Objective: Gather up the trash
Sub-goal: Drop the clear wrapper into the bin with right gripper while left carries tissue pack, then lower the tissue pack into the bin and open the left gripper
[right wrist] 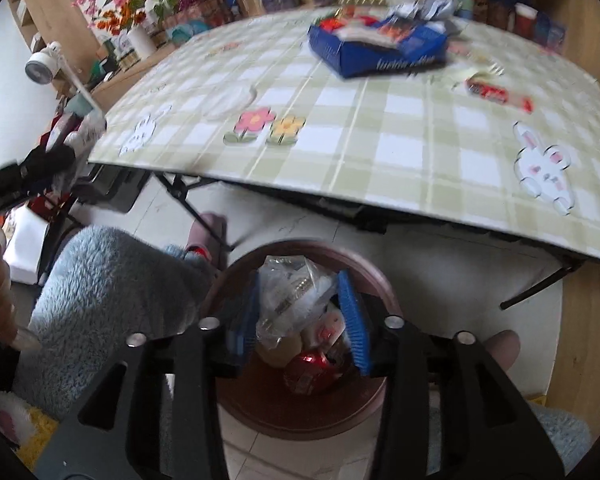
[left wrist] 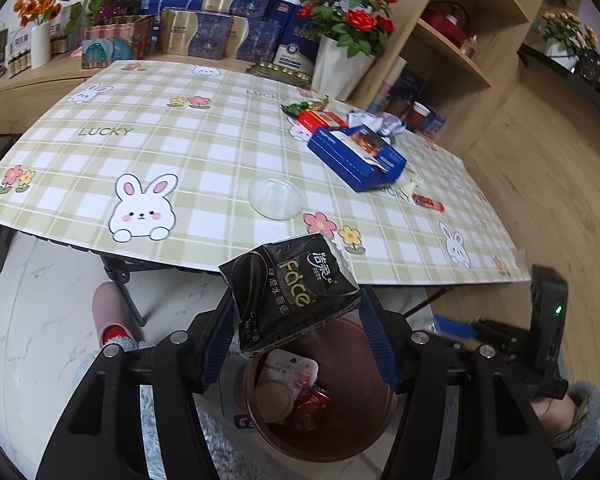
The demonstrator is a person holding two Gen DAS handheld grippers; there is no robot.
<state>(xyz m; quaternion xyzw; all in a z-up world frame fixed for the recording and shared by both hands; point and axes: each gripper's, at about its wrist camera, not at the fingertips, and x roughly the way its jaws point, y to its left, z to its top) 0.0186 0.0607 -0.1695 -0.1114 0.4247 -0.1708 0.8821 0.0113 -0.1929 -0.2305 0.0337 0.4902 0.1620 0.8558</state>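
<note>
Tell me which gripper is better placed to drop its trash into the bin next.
Right. The right gripper hangs directly over the bin with its clear wrapper; the left gripper, holding the black tissue pack, sits nearer the rim.

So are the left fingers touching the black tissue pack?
Touching. The left wrist view shows both blue fingers pressed against the sides of the black tissue pack, held above the bin.

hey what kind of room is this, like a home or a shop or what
Probably a lived-in home room, though a staged set is possible: a folding table with a bunny-print checked cloth, wooden shelves with cups and a teapot, and potted red flowers beside stacked gift boxes.
</note>
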